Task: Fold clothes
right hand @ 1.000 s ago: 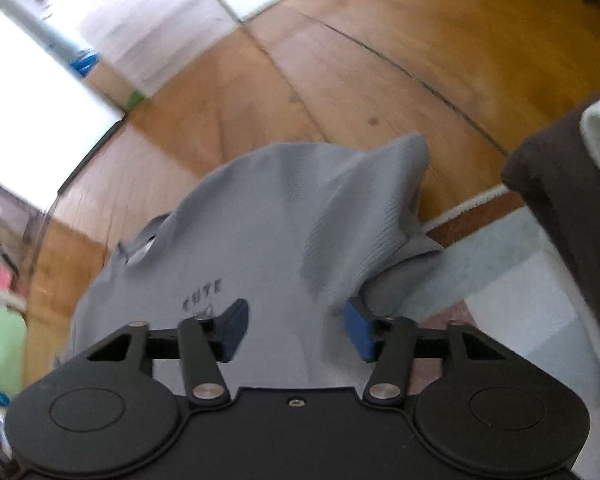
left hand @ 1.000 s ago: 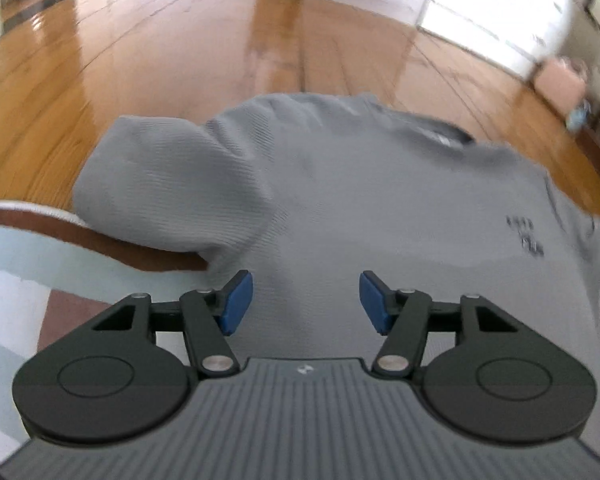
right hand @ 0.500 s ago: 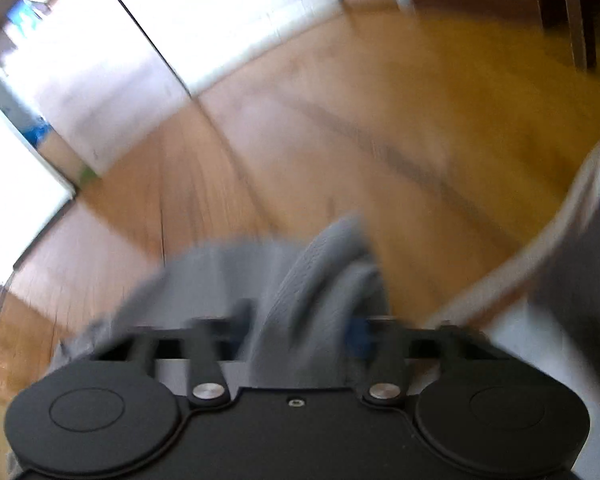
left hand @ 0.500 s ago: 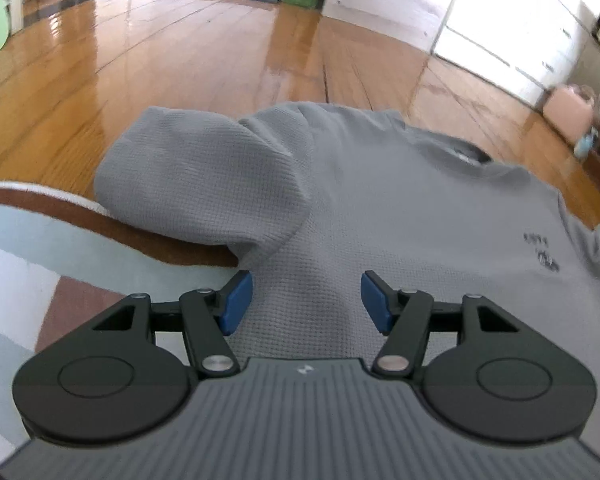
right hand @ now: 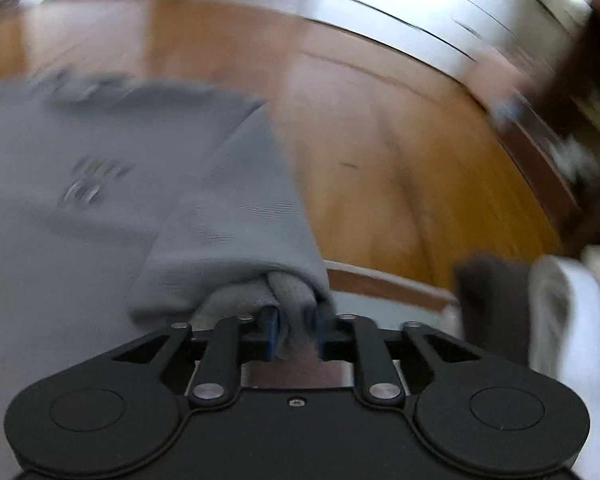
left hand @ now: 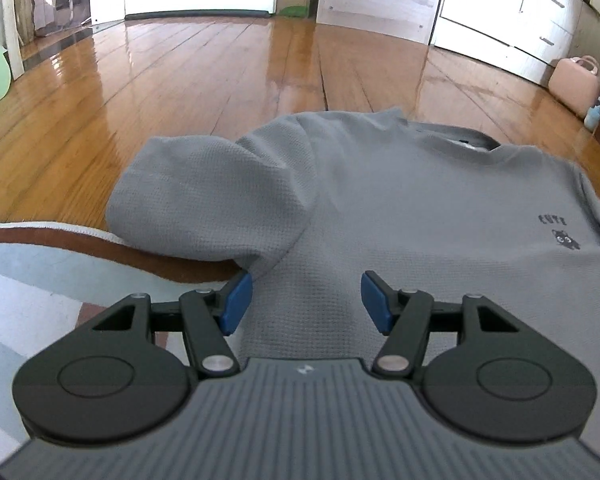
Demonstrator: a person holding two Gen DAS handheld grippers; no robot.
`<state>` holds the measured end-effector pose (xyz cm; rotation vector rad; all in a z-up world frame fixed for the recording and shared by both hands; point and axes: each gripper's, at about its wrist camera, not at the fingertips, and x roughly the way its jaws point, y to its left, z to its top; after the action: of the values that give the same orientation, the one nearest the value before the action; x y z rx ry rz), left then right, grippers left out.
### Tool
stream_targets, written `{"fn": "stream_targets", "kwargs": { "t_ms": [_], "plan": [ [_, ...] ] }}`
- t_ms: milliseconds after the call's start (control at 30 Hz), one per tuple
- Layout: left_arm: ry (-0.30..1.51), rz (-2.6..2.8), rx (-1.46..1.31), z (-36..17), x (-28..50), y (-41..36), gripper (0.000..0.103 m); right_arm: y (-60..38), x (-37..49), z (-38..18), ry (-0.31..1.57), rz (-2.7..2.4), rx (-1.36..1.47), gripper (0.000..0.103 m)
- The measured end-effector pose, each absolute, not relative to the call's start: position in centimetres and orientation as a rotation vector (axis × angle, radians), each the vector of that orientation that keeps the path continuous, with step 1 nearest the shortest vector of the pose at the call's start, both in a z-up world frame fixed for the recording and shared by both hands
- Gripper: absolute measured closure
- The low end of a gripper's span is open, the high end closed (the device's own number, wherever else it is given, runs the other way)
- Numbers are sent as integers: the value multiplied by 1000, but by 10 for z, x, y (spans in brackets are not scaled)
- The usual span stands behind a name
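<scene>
A gray shirt [left hand: 400, 208] lies flat, part on the wood floor [left hand: 180, 92], part on a rug [left hand: 40, 264]. In the L view, its L sleeve [left hand: 204, 204] is at 10 o'clock, folded in over the body. A small dark print [left hand: 560, 232] sits at 3 o'clock. The L gripper [left hand: 306, 302] is over the shirt's low part at 6 o'clock. Its jaws are about half open w/ nothing in them.

The R view is blurry. The R gripper [right hand: 296, 334] has a bunch of the R sleeve [right hand: 244, 220] between its blue pads [right hand: 271, 334]. The jaws are opening a bit, but the cloth is still pinched. Dark & white cloth [right hand: 540, 312] lies at 3 o'clock.
</scene>
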<state>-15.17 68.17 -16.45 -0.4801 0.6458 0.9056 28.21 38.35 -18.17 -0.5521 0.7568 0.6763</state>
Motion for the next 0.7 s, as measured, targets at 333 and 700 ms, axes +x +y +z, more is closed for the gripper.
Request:
{"fn": "stream_targets", "kwargs": {
  "t_ms": [333,700],
  "plan": [
    [673,829,-488,-170,-139,678,42,396,313,-165,1014,773,-80,32],
    [684,822,-480,-172,-138,676,42,404,345,-171,895,629,-117,100]
  ]
}}
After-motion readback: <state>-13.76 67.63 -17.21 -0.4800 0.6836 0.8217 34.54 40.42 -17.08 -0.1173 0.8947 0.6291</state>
